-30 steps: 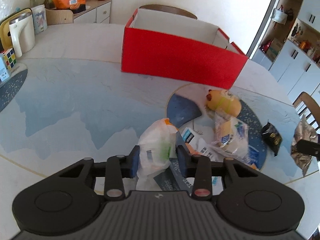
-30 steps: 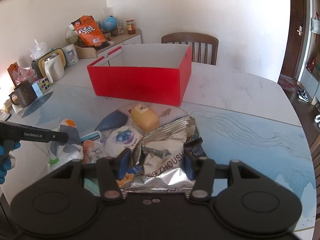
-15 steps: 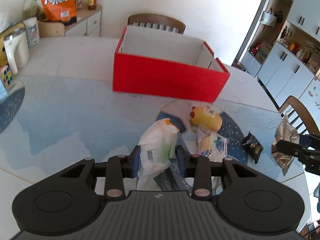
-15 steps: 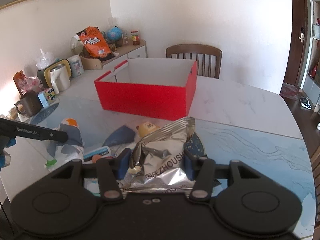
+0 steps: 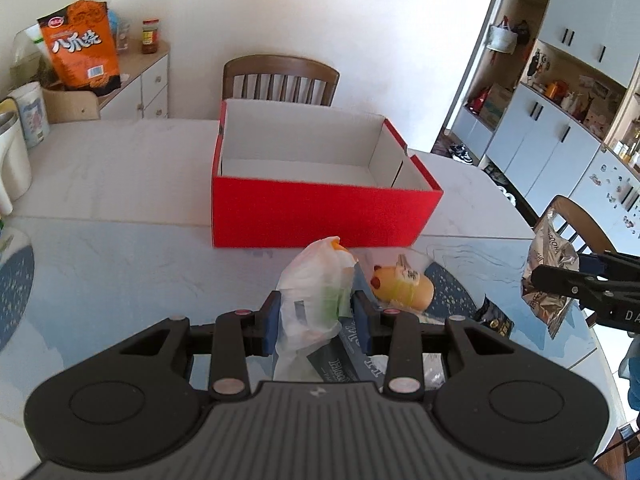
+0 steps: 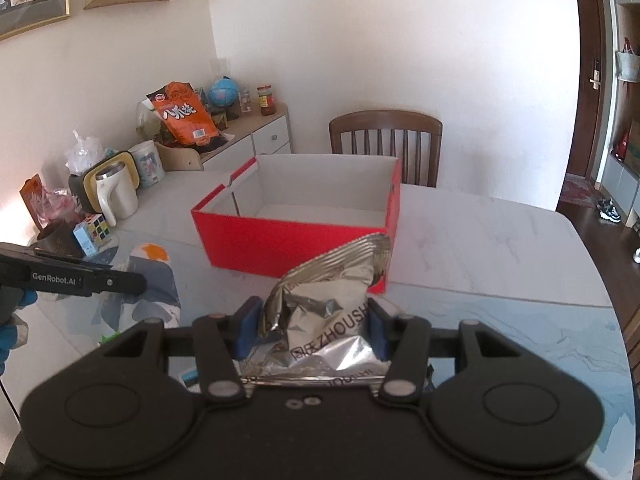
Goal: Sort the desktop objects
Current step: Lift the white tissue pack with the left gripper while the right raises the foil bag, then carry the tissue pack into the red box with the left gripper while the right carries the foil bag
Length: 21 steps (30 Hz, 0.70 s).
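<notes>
Left hand-held gripper [image 5: 315, 322] is clamped on a white plastic bag [image 5: 316, 292], held above the tabletop [image 5: 120, 248]. Ahead, the red box [image 5: 320, 212] looks empty, so sorting has barely begun. A yellow toy [image 5: 404, 286] and a dark packet [image 5: 494, 318] lie unsorted. Right hand-held gripper [image 6: 310, 330] pinches a silver foil bag [image 6: 332, 292], also short of the box.

Crumpled silver snack bag [image 6: 324, 312] and white plastic bag [image 5: 316, 292] held before empty red box [image 5: 320, 208].
</notes>
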{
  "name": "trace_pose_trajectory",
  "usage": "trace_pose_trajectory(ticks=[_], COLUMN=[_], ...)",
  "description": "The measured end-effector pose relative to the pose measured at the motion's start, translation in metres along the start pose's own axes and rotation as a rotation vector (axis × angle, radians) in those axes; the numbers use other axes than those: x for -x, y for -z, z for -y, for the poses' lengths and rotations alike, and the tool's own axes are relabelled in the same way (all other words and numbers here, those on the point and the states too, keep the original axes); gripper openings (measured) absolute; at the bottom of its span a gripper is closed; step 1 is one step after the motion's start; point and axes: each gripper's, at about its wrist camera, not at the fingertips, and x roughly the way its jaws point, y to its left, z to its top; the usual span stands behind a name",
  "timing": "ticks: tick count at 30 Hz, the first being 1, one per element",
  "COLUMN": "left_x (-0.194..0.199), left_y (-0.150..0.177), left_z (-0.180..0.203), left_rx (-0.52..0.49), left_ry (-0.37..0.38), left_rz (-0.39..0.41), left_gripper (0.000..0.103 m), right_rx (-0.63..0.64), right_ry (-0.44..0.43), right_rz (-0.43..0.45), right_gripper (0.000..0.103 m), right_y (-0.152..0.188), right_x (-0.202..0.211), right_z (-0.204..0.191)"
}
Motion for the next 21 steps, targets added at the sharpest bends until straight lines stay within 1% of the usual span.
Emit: trace_pose_trajectory(ticks=[6,11,21], left_x=[-0.007,-0.013,-0.02], left_y=[-0.02,-0.037,-0.083], left_z=[-0.011,-0.022,-0.039], left_rx=[-0.032,-0.037,-0.051], left_ry=[0.025,0.037,0.048], left_rz=[0.013,0.021,0.078], left_gripper=[0.035,0.035,0.035], right_rx=[-0.01,-0.007,0.01], right_ry=[0.015,0.032,0.043], right_rz=[0.009,0.019,0.042], right_gripper=[0.053,0.053,0.053], right_y=[-0.017,-0.034,-0.072], right_x=[-0.01,-0.02,-0.038], right_z=[-0.005,-0.011,-0.017])
